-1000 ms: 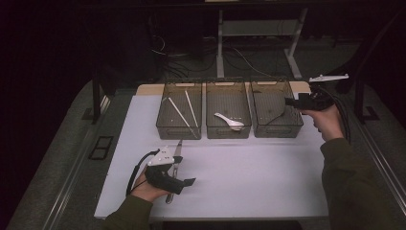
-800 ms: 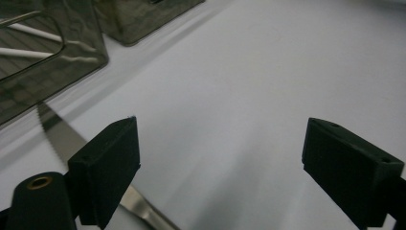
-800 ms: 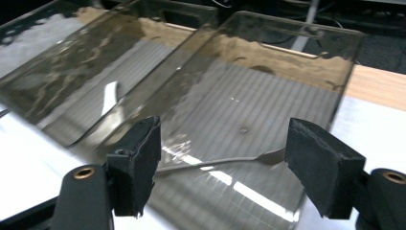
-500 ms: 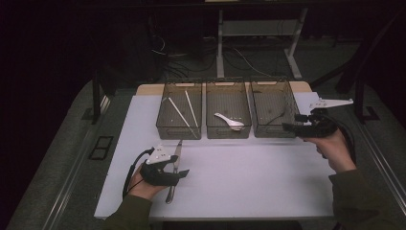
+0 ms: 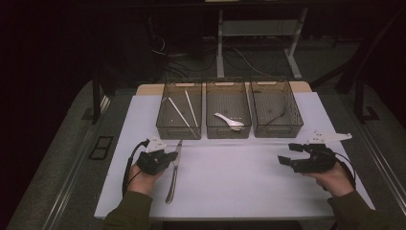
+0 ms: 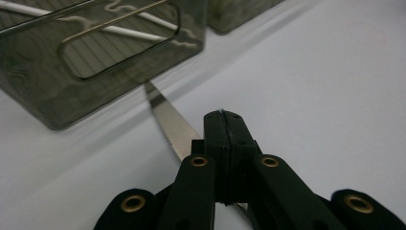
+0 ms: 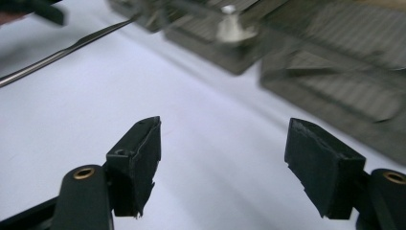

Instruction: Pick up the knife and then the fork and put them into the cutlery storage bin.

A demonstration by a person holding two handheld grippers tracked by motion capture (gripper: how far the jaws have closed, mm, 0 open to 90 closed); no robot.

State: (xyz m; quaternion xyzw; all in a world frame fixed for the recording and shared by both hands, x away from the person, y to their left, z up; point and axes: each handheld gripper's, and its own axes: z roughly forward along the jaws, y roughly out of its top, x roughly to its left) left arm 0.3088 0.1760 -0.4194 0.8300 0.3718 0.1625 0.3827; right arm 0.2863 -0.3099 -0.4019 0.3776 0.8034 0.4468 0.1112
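Left claw (image 6: 224, 125) has just closed on the knife (image 5: 173, 168) before the left bin (image 5: 178, 125); right claw (image 7: 222, 167) gapes, empty.

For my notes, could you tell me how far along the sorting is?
Done: chopsticks lie in the left bin, a spoon in the middle bin. In hand: the left hand-held gripper has just closed on the knife on the table. Left: lifting it into a bin; the right hand-held gripper is open.

Knife (image 5: 173, 168) flat on white surface (image 5: 239, 187), near left. Left gripper (image 5: 154, 160) just beside it, fingers closed together. Right gripper (image 5: 306, 160) near right, well apart.
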